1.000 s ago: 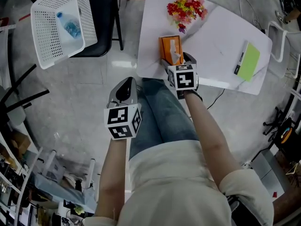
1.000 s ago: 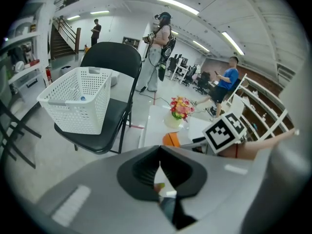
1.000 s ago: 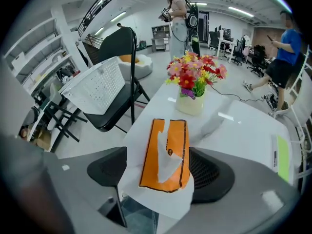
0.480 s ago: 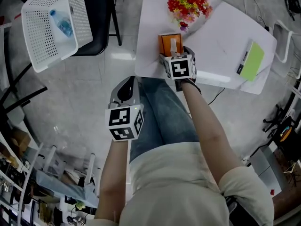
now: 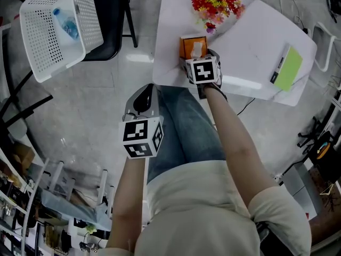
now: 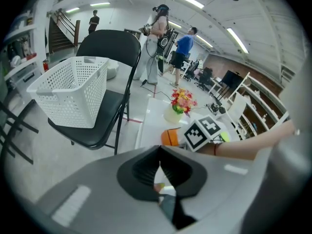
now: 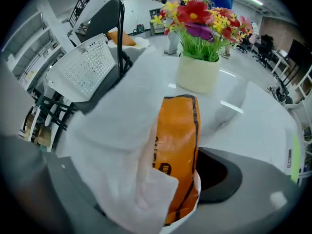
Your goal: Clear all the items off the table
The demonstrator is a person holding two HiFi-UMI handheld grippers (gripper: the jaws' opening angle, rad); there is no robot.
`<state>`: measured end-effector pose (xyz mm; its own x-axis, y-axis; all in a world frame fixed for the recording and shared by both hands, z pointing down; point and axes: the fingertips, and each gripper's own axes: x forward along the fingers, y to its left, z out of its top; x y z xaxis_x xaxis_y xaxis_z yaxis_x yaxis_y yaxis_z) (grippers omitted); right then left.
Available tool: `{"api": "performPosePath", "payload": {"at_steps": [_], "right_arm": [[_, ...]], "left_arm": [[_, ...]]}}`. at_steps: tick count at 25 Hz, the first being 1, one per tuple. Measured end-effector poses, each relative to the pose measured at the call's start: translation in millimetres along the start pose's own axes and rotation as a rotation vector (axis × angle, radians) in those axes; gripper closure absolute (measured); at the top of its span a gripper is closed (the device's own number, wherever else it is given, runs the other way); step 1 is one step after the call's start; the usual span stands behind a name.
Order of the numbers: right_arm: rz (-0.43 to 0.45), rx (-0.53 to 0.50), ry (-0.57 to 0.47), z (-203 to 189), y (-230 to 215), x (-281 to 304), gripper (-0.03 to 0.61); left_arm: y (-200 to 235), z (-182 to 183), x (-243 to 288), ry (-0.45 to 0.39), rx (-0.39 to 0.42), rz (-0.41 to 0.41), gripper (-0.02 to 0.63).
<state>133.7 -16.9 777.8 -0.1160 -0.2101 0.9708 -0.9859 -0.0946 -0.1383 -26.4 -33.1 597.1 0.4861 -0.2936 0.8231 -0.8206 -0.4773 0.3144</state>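
At the near edge of the desk, the right gripper hangs over the orange tissue pack. Its fingers have just been opening and are spread wide, with the pack between them but not pressed. The step looks like grasping the pack: next, close on its sides, then probably carry it to the white basket, which already holds a bottle. Left gripper is off the desk, fingers fully together, empty. Flower pot just behind the pack could get bumped; green notebook is well apart.
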Motion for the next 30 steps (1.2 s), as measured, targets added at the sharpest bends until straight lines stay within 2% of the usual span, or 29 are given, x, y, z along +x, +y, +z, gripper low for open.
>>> {"api": "performPosePath", "payload": {"at_steps": [11, 14, 20, 30], "right_arm": [[0.015, 0.007, 0.025, -2, 1, 3, 0.115], [0.011, 0.004, 0.028, -1, 0, 1, 0.147], [-0.01, 0.02, 0.002, -2, -7, -9, 0.269], [-0.025, 0.027, -0.023, -2, -6, -29, 0.288]], "left_arm": [[-1, 4, -4, -0.014, 0.004, 0.0, 0.606], [-1, 4, -7, -0.018, 0.006, 0.001, 0.606], [-4, 0, -12, -0.022, 0.015, 0.003, 0.606], [-13, 5, -28, -0.052, 0.029, -0.005, 0.606]]}}
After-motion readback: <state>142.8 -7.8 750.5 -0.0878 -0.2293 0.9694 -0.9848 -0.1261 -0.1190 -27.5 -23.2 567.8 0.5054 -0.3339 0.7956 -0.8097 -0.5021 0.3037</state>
